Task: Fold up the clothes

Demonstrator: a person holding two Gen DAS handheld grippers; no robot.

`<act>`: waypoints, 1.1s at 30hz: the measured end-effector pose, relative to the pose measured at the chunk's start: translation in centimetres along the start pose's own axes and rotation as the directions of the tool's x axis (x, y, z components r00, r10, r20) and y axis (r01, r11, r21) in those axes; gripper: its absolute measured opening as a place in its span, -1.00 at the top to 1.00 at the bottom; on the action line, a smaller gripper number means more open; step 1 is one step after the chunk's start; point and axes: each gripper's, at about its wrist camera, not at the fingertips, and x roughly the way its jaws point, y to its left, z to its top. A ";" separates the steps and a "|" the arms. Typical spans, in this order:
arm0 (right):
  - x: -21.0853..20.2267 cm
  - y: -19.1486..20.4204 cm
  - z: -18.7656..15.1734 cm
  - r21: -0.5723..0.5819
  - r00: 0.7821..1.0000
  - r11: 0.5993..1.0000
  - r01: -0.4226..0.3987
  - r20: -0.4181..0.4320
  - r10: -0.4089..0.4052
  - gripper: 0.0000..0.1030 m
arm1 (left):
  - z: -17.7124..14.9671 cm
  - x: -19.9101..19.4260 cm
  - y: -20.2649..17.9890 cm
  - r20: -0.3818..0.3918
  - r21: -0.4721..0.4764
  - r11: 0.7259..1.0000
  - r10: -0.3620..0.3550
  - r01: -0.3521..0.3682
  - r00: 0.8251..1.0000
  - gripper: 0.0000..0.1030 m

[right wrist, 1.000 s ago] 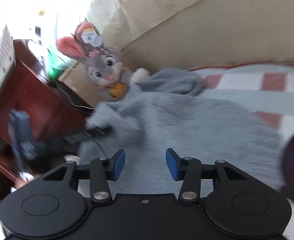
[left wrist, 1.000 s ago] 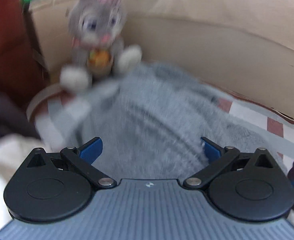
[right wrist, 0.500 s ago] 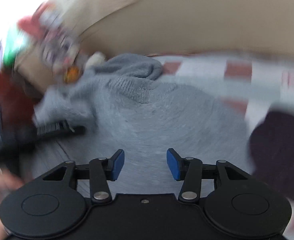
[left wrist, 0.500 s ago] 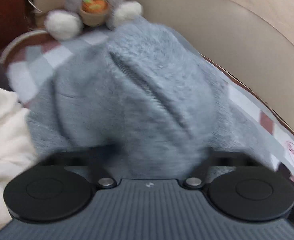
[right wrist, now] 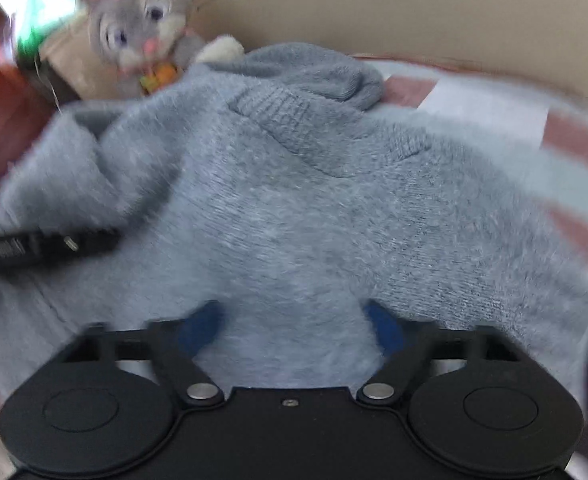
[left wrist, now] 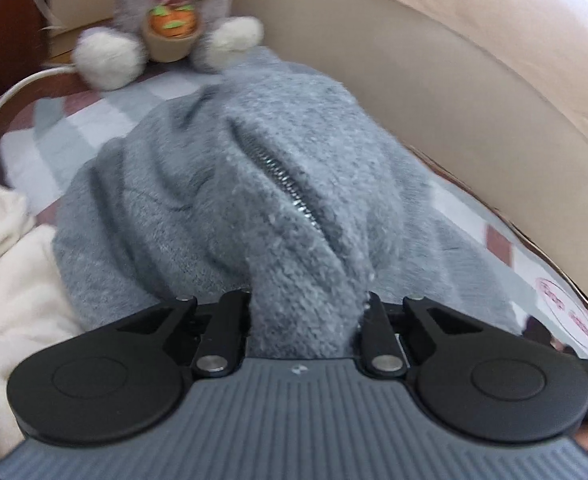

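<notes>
Left gripper (left wrist: 308, 312) closing on a bunched fold of the grey fleece jacket (left wrist: 254, 184) (zipper running up its middle), right gripper (right wrist: 294, 320) unclenched and widening over the same fabric, jacket heaped on a checked sheet (left wrist: 42, 148), plush rabbit (right wrist: 138, 32) behind it.

fuzzy grey zip sweater (left wrist: 222, 184), rumpled on the checked bedcover (left wrist: 54, 136)

Support: bed with checked sheet (left wrist: 46, 148) | On it, ahead of me: grey fleece garment (left wrist: 254, 184), zip up | Far end: plush rabbit (left wrist: 166, 20) | Left edge: cream fabric (left wrist: 10, 280)
</notes>
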 end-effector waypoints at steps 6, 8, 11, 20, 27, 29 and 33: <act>-2.3 -2.7 -2.3 0.142 0.965 0.955 -0.261 0.019 0.261 -0.14 | 0.7 -1.8 -1.6 -0.035 0.044 0.965 -0.256 0.257 0.966 0.75; -3.1 -2.9 -2.9 0.167 0.948 0.934 -0.317 0.039 0.315 -0.14 | 0.3 -2.5 -3.5 -0.050 0.091 0.941 -0.322 0.325 0.945 0.75; -5.2 -2.2 -3.7 0.157 0.920 0.907 -0.392 0.066 0.386 -0.14 | -0.5 -4.1 -6.1 -0.047 0.180 0.876 -0.446 0.447 0.894 0.75; -17.6 -1.1 -8.6 0.101 0.890 0.905 -0.413 0.254 0.378 -0.14 | -1.9 -11.0 -16.4 -0.155 0.450 0.633 -0.640 0.630 0.753 0.69; -29.1 2.2 -16.5 0.052 0.907 0.980 -0.194 0.390 0.158 -0.13 | -6.4 -15.3 -24.1 -0.368 0.471 0.278 -0.800 0.837 0.473 0.54; -30.2 1.9 -19.1 0.134 0.930 0.990 -0.051 0.368 -0.002 -0.12 | -8.3 -13.8 -26.3 -0.425 0.462 0.309 -0.746 0.832 0.513 0.29; -31.0 -1.0 -23.4 0.424 0.895 0.858 0.291 0.197 -0.400 -0.13 | -12.2 -7.5 -28.9 -0.496 0.502 0.580 -0.416 0.642 0.762 0.06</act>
